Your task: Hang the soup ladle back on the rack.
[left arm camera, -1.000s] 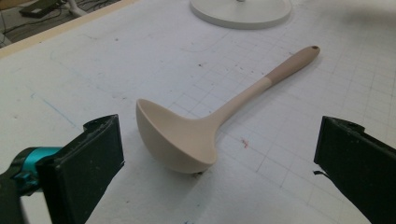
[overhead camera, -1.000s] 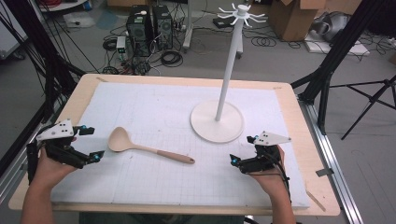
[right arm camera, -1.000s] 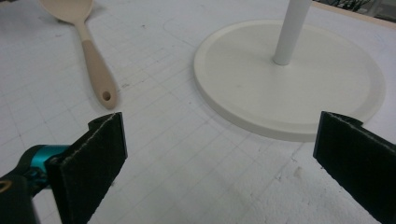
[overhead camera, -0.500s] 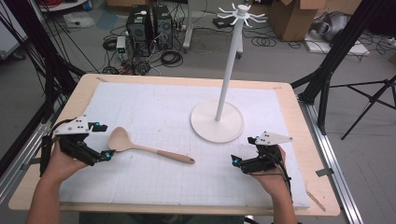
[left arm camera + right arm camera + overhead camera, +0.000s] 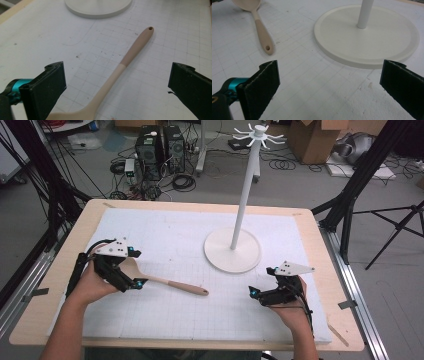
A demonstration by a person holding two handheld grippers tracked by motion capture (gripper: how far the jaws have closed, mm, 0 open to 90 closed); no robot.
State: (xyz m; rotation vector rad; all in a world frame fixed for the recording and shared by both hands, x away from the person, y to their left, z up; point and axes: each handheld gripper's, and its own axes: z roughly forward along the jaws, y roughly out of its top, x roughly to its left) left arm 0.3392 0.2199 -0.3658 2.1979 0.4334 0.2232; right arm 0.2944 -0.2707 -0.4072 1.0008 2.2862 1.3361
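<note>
A wooden spoon with a pinkish handle lies flat on the white gridded mat. Its bowl points left and its handle end, with a small hole, points right. My left gripper is open, one jaw on either side of the spoon's neck beside the bowl, not closed on it. In the left gripper view the spoon runs up between the wide-open jaws of the left gripper. My right gripper rests open near the front right of the mat, holding nothing; between the right gripper jaws is bare mat.
A white stand with a round base, a tall pole and hooks at the top is at the middle back of the mat. The base lies just ahead of the right gripper. The wooden table edge frames the mat.
My left gripper has moved right and forward across the mat until its open jaws straddle the spoon's neck. The spoon and my right gripper have stayed still.
</note>
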